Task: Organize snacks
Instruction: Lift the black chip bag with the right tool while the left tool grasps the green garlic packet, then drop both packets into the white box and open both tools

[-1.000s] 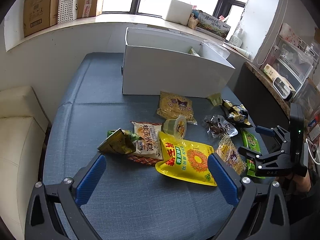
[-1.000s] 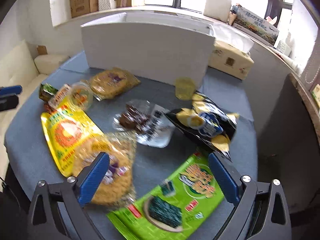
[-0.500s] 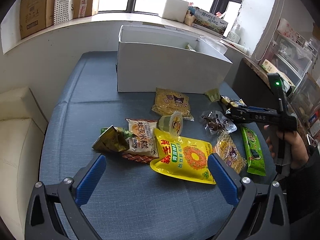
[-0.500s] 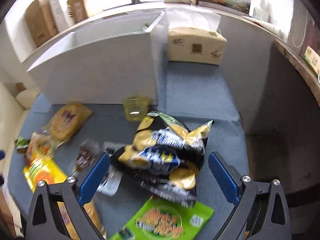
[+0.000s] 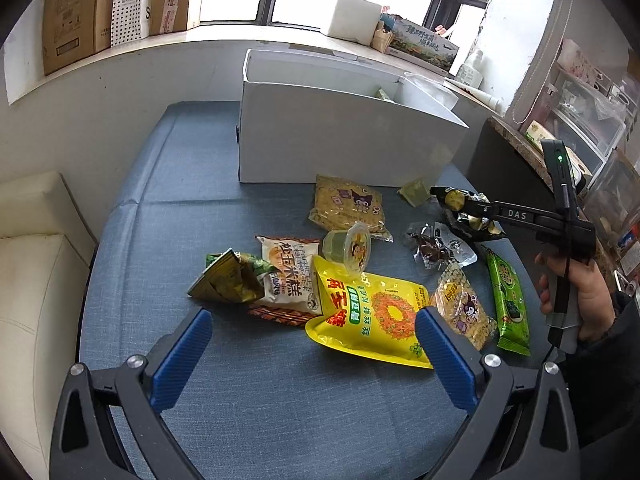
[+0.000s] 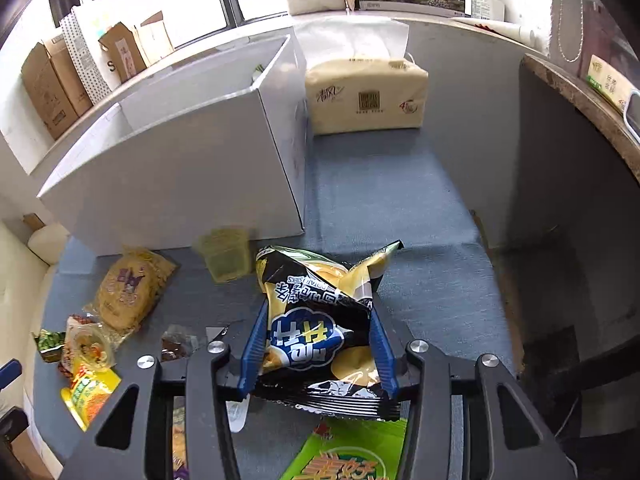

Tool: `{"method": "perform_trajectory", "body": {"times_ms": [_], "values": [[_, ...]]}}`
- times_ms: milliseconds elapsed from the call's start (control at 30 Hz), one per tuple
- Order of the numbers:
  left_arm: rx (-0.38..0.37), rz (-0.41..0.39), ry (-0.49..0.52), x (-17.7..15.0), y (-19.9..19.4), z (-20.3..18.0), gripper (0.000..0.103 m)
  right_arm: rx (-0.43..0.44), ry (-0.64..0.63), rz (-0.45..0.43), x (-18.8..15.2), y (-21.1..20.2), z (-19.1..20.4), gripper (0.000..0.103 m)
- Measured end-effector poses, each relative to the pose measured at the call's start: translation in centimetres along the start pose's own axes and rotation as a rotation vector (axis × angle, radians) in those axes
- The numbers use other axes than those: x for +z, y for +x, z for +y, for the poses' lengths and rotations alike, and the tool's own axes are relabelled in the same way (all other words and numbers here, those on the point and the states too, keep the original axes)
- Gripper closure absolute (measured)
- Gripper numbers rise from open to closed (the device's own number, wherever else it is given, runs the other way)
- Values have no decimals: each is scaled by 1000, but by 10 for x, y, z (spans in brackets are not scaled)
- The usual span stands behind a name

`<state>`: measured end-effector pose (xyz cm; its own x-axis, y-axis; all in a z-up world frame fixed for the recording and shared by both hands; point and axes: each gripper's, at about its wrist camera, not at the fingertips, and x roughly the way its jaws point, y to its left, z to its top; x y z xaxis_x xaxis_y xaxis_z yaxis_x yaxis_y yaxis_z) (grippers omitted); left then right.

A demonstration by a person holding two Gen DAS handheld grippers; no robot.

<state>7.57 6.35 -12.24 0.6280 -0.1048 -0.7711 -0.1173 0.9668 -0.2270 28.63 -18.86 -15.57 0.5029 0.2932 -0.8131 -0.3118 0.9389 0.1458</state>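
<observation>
Already we had the right tongs clamped on the black chip bag, seemingly just off the bench, while the left tongs hung open over the other snacks, so the next move called for carrying it into the white box.

Snack packets on table, before box.
</observation>
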Motion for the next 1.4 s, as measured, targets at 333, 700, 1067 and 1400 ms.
{"method": "perform_trajectory", "body": {"times_ms": [333, 700, 1067, 1400], "values": [[9, 1, 8, 1, 2, 1, 0, 48, -16, -76, -10, -37, 2, 53], [101, 36, 33, 11, 31, 41, 0, 120, -100, -149, -24, -92, 27, 53], [88, 51, 15, 15, 54, 62, 50, 166, -154, -85, -45, -79, 51, 53], [53, -63, 78, 32, 5, 35, 54, 190, -180, -75, -47, -76, 65, 53]]}}
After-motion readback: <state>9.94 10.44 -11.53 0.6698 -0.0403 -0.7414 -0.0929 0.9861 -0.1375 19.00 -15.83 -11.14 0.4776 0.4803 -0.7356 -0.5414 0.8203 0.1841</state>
